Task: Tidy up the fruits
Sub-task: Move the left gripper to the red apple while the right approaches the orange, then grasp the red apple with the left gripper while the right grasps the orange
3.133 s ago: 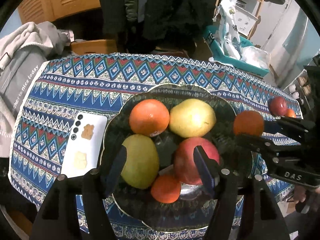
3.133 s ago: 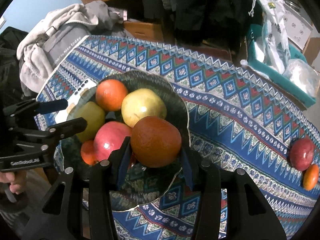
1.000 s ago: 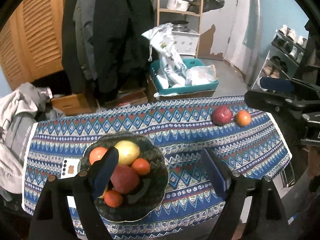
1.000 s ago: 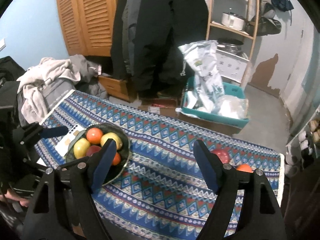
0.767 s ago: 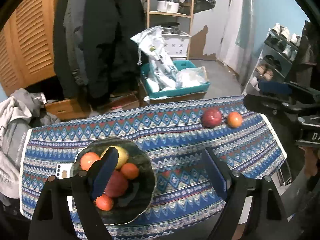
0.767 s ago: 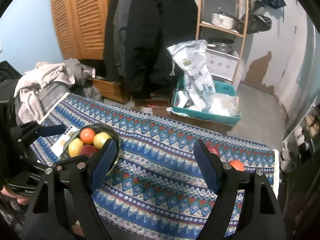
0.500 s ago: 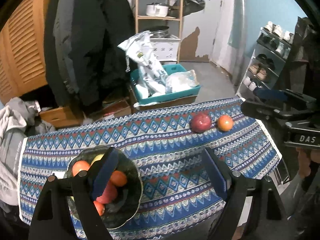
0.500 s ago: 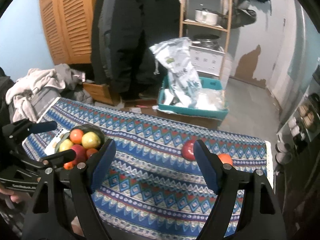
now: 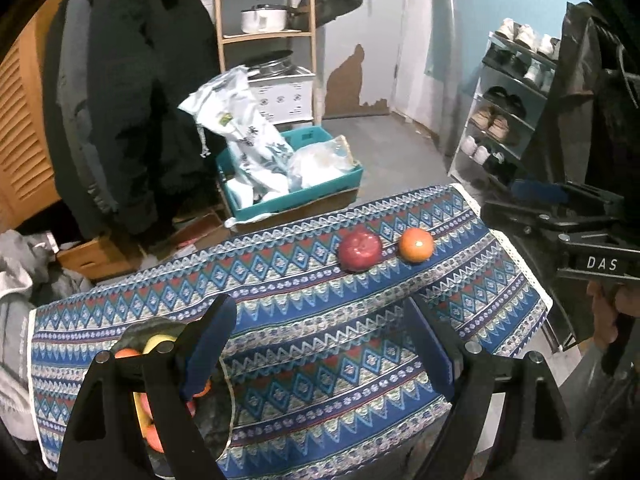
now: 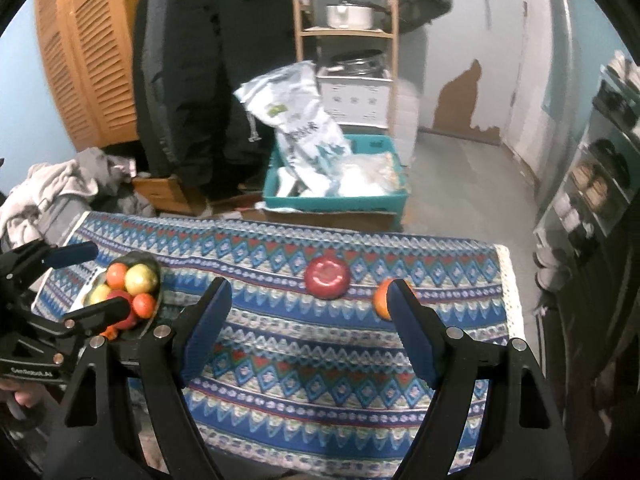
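Sitting at the left end of the patterned tablecloth (image 10: 320,344), a dark bowl (image 10: 154,306) holds a heap of fruit: an orange (image 10: 117,274) and a yellow-green apple (image 10: 141,279) at the back, another yellowish fruit (image 10: 99,293) to their left, a red apple (image 10: 125,312) and a small orange (image 10: 144,305) in front. In the left wrist view the same bowl (image 9: 210,420) lies mostly hidden behind the left gripper's near finger, with only slivers of yellow and orange fruit showing. The left gripper (image 9: 320,340) hangs above the cloth with its blue-padded jaws spread wide and nothing between them. Further right, the right gripper (image 10: 310,316) is likewise held wide apart and empty over the middle of the cloth. Near the right end of the table, well apart from the bowl, a loose red apple (image 10: 327,277) rests on the cloth, and just beside it to the right lies a loose orange (image 10: 381,298), partly covered in the right wrist view by that gripper's right finger. Behind the table, on the floor, a teal crate (image 10: 336,200) holds a tall white printed bag (image 10: 296,120) standing upright and a clear plastic bag (image 10: 368,176) of pale contents beside it. A wooden shelf (image 10: 344,32) behind carries a metal pot (image 10: 348,16).
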Demonstrator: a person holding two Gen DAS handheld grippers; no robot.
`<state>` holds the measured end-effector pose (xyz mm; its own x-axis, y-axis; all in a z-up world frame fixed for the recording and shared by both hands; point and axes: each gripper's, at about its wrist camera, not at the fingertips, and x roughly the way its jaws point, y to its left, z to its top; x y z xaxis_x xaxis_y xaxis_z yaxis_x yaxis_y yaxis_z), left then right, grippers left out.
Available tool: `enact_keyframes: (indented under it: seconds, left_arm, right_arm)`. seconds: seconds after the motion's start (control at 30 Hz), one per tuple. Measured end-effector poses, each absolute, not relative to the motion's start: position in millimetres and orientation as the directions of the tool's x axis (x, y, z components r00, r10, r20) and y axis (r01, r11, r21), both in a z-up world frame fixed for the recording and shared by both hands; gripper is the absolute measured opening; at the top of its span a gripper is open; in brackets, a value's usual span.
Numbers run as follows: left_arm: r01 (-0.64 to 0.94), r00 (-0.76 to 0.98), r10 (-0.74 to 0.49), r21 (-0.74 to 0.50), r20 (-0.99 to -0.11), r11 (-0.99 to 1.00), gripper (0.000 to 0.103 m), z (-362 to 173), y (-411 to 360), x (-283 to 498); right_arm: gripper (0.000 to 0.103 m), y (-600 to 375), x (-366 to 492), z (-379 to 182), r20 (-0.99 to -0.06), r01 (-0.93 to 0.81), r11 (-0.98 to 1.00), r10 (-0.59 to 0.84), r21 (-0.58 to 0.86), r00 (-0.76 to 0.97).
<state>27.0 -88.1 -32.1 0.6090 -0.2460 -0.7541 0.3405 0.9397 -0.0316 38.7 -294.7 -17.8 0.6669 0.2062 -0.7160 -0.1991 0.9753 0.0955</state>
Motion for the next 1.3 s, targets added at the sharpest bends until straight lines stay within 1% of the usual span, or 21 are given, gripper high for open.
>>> enact_keyframes:
  seconds: [0.17, 0.33, 0.47, 0.7, 0.9, 1.1, 1.3]
  left_arm:
    - [0.356, 0.587, -0.250, -0.032, -0.770, 0.934, 0.087, -38.6, -104.9, 38.6]
    - [0.387, 0.567, -0.259, -0.024, -0.782, 0.922, 0.087, -44.4, -127.3, 56.9]
    - [0.407, 0.555, -0.250, -0.003, -0.793, 0.913, 0.087, -50.3, -145.5, 75.3]
    - [0.435, 0.513, -0.264, -0.017, -0.817, 0.900, 0.087, -67.3, -167.7, 113.3]
    - [0.433, 0.475, -0.259, -0.033, -0.841, 0.901, 0.087, -90.9, -179.6, 148.7]
    - [0.426, 0.420, -0.277, -0.082, -0.864, 0.901, 0.087, -122.3, -185.8, 176.1]
    - [0.420, 0.375, -0.263, -0.090, -0.889, 0.903, 0.087, -156.9, -189.9, 197.3]
  right_arm:
    - [0.079, -322.3, 46.3, -27.1, -0.735, -0.157, 0.979, 0.200, 0.127, 0.648]
    - [0.079, -344.5, 65.7, -34.7, -0.765, -0.141, 0.975, 0.223, 0.173, 0.604]
    - [0.079, -357.8, 83.8, -35.5, -0.794, -0.144, 0.978, 0.206, 0.150, 0.572]
    - [0.079, -374.3, 119.5, -47.8, -0.846, -0.163, 0.981, 0.175, 0.106, 0.504]
    - [0.079, -381.5, 151.9, -83.5, -0.879, -0.154, 0.978, 0.195, 0.141, 0.434]
    - [0.079, -382.0, 178.7, -132.3, -0.911, -0.143, 0.975, 0.211, 0.170, 0.355]
    - [0.079, -387.8, 199.2, -185.3, -0.940, -0.103, 0.974, 0.221, 0.201, 0.260]
